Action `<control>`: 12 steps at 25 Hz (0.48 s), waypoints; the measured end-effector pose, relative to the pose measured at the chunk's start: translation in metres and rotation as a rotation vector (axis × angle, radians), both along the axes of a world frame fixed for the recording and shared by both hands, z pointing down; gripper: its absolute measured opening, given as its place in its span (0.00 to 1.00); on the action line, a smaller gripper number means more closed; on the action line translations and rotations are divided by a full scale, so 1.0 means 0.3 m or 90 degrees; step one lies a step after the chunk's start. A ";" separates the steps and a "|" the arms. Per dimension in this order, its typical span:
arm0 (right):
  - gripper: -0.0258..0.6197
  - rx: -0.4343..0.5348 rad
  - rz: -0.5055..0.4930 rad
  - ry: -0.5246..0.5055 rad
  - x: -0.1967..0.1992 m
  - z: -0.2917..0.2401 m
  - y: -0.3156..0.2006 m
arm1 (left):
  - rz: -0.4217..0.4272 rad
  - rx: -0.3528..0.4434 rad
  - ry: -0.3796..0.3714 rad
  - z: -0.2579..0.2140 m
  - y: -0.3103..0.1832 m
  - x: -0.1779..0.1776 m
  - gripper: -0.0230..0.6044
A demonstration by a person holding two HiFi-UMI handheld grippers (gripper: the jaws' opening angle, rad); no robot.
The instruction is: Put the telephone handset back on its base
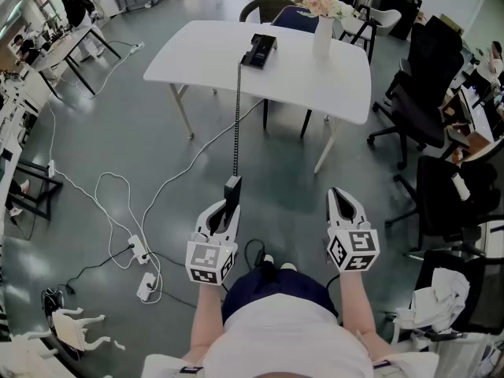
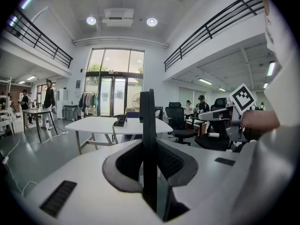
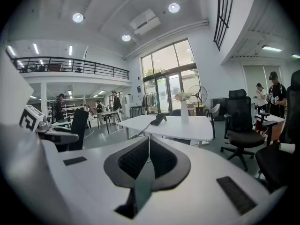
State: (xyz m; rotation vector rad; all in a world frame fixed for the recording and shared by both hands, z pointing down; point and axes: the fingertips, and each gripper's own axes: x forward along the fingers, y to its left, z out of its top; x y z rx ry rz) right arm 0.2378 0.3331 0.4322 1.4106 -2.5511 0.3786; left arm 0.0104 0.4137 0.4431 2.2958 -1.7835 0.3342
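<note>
My left gripper (image 1: pixel 229 205) is shut on a black telephone handset (image 1: pixel 233 187), held upright well in front of the white table (image 1: pixel 315 81). The handset's edge fills the middle of the left gripper view (image 2: pixel 147 135), pinched between the pads. A coiled black cord (image 1: pixel 236 116) runs from the handset up to the black phone base (image 1: pixel 258 50) near the table's far edge. The base also shows far off in both gripper views (image 2: pixel 120 120) (image 3: pixel 158 119). My right gripper (image 1: pixel 341 194) is level with the left one, its jaws together with nothing between them (image 3: pixel 149 149).
A white vase of flowers (image 1: pixel 323 28) stands on the table right of the base. Black office chairs (image 1: pixel 421 105) crowd the right side. White cables and power strips (image 1: pixel 142 250) lie on the floor at left. People stand by desks at far left (image 1: pixel 75 6).
</note>
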 end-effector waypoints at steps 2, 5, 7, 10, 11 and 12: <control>0.09 -0.001 0.001 0.005 0.003 0.003 0.004 | 0.004 -0.004 -0.003 0.004 0.003 0.004 0.17; 0.10 0.001 0.007 -0.002 0.006 0.005 0.010 | 0.008 -0.008 0.002 0.012 0.009 0.009 0.17; 0.10 0.006 0.010 -0.006 0.008 0.002 0.011 | 0.010 -0.006 0.010 0.012 0.007 0.012 0.17; 0.10 0.005 0.016 -0.001 0.010 0.009 0.012 | 0.016 -0.004 0.010 0.010 0.002 0.017 0.17; 0.10 0.002 0.020 -0.001 0.011 0.013 0.013 | 0.019 -0.004 0.010 0.010 0.003 0.018 0.17; 0.10 -0.002 0.024 0.000 0.011 0.016 0.015 | 0.021 -0.004 0.011 0.011 0.004 0.017 0.17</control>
